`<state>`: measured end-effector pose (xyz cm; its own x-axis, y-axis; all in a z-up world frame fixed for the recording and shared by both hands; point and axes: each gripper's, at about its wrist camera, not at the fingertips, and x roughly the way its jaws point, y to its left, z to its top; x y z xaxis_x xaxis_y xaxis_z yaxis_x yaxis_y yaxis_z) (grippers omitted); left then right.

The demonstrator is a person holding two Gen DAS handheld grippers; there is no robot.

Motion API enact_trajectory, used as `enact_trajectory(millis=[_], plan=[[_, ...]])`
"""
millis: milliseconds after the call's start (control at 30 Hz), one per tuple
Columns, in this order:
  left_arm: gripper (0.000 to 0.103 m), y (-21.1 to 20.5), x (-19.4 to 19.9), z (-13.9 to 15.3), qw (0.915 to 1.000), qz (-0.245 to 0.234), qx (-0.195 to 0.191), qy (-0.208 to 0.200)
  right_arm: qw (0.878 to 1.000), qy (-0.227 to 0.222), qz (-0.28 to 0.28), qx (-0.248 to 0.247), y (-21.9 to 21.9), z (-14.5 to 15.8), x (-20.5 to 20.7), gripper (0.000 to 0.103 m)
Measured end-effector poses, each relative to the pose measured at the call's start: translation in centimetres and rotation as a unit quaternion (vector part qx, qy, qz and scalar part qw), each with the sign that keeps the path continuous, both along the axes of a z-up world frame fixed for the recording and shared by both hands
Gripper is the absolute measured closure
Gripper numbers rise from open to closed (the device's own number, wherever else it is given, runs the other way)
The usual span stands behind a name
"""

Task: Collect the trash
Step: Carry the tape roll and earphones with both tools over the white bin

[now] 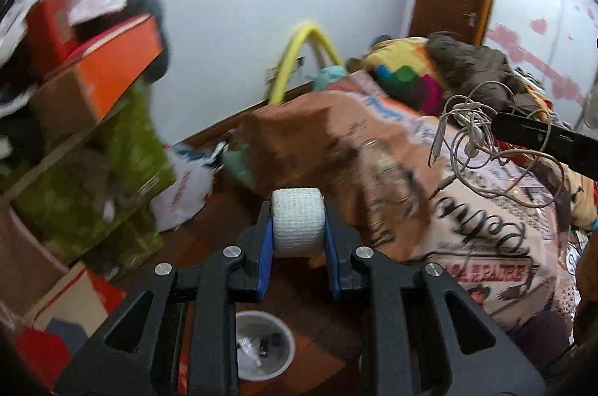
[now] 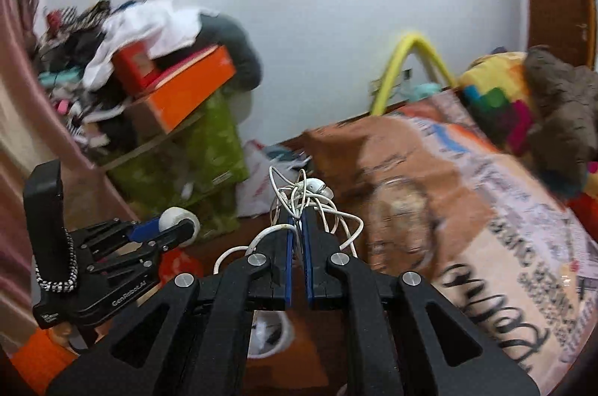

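My left gripper (image 1: 298,209) is shut on a white roll of gauze tape (image 1: 298,223), held above the floor. It also shows in the right wrist view (image 2: 179,227) at the left, with the roll (image 2: 175,217) between its fingers. My right gripper (image 2: 297,209) is shut on a tangle of white earphone cable (image 2: 304,199). In the left wrist view that tangle (image 1: 471,134) hangs from the right gripper over the bed. A small white bin (image 1: 263,345) with scraps inside stands on the floor below both grippers; it also shows in the right wrist view (image 2: 271,332).
A bed with a printed brown blanket (image 1: 467,227) fills the right. Stacked boxes, an orange box (image 1: 112,70), clothes and a green crate (image 1: 123,164) crowd the left. A white plastic bag (image 1: 183,194) lies on the wooden floor by the wall.
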<state>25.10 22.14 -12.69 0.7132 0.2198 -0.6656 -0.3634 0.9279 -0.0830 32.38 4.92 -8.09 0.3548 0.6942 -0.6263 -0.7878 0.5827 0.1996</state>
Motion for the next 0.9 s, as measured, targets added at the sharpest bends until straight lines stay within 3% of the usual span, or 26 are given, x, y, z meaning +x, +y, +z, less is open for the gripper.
enact_trajectory(millis=[433, 900], plan=[[0.079, 8.8, -6.8, -9.7, 0.9889, 0.108, -0.088, 0.052, 0.99, 0.071, 0.085, -0.091, 9.1, -9.4, -4.3, 0.098], [0.079, 11.4, -9.3, -22.1, 0.9618, 0.15, -0.181, 0.141, 0.96, 0.154, 0.114, -0.204, 13.8, -21.1, -6.1, 0.098]])
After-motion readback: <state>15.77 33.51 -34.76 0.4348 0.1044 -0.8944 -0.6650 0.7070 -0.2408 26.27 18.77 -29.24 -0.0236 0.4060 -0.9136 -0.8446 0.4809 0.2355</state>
